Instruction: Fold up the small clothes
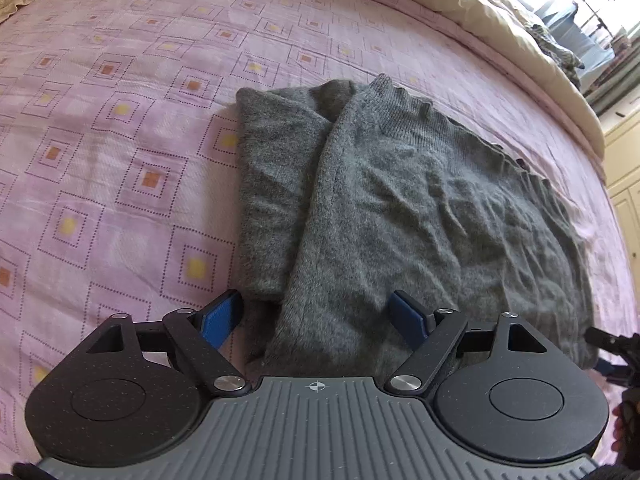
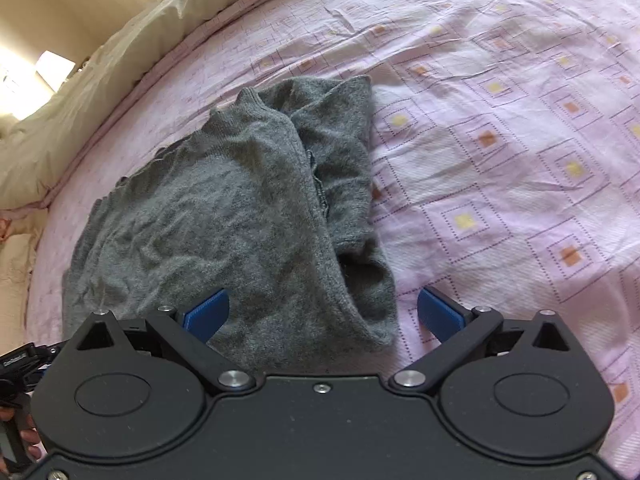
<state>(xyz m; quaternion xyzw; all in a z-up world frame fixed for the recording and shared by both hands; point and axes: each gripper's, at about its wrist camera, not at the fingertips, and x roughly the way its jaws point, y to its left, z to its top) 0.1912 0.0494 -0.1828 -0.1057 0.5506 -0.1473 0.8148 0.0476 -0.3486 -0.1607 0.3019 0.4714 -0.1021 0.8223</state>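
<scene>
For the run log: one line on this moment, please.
left gripper: open, over sweater near edge | right gripper: open, nothing held | sweater: part-folded on bedsheet

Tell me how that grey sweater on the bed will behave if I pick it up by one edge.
The grey sweater looks soft and floppy: it lies wrinkled and partly folded over itself on the pink bedsheet, so a lifted edge would probably sag and unfold. Its fuzzy knit should grip the blue finger pads rather than slip. It seems fairly light for its size.
</scene>
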